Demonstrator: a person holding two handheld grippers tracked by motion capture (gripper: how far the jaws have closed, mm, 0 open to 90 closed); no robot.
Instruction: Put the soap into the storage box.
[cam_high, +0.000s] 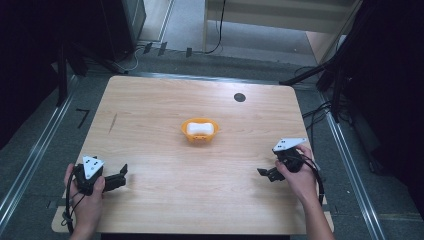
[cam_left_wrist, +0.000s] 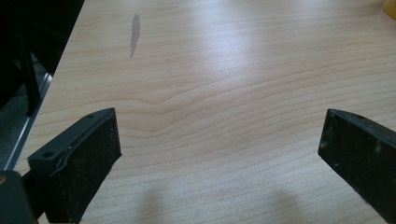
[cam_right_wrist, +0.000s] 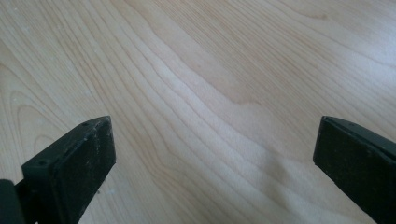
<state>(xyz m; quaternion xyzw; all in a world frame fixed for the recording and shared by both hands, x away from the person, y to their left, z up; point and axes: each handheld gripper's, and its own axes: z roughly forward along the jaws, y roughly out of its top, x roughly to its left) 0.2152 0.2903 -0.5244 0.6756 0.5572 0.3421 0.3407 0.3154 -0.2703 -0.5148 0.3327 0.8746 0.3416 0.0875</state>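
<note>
At the left side of the desk (cam_high: 150, 100) we hold the left claw (cam_high: 116, 179) low near the front edge, and its jaws stand wide apart with nothing between them; in the left gripper view we see bare wood between them and a dark streak (cam_left_wrist: 135, 33) further ahead. In the middle of the desk, well apart from both claws, sits a small orange bowl (cam_high: 200, 131) with a white object (cam_high: 200, 129) inside it. We cannot tell what the white object is. The bowl looks light and stiff, probably thin plastic, so we judge it may slide when pushed; taking its rim seems safest. At the right, the right claw (cam_high: 265, 172) is also spread open and empty.
</note>
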